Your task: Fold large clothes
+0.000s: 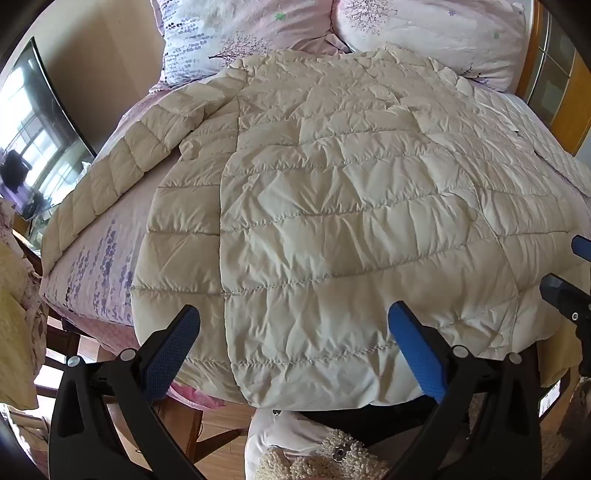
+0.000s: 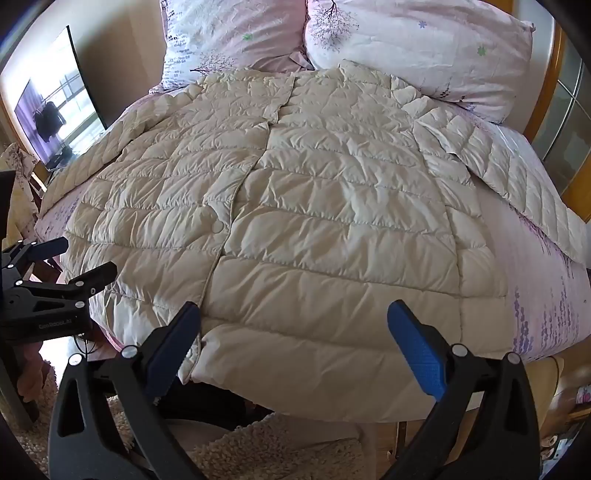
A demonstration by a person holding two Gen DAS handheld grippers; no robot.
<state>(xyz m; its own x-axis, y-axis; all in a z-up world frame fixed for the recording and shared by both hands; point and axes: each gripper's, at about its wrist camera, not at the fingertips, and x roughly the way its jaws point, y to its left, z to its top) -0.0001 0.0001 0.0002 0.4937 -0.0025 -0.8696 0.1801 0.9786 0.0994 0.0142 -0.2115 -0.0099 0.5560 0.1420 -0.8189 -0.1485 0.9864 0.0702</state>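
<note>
A cream quilted down jacket [image 1: 332, 206] lies flat on the bed, front up, collar toward the pillows, hem hanging over the near edge. One sleeve [image 1: 122, 162] stretches out to the left; in the right wrist view the other sleeve [image 2: 517, 177] stretches out to the right of the jacket [image 2: 314, 221]. My left gripper [image 1: 293, 332] is open and empty, just before the hem's left half. My right gripper [image 2: 293, 332] is open and empty before the hem's right half. Each gripper shows at the edge of the other's view: the right one [image 1: 569, 280], the left one [image 2: 62, 266].
The bed has a pink flowered sheet [image 1: 99, 258] and two flowered pillows [image 1: 236, 33] [image 2: 424, 44] at its head. A TV screen [image 2: 59, 107] stands at the left. A wooden frame [image 2: 546, 81] is at the right. A fluffy rug [image 2: 258, 450] lies below the bed edge.
</note>
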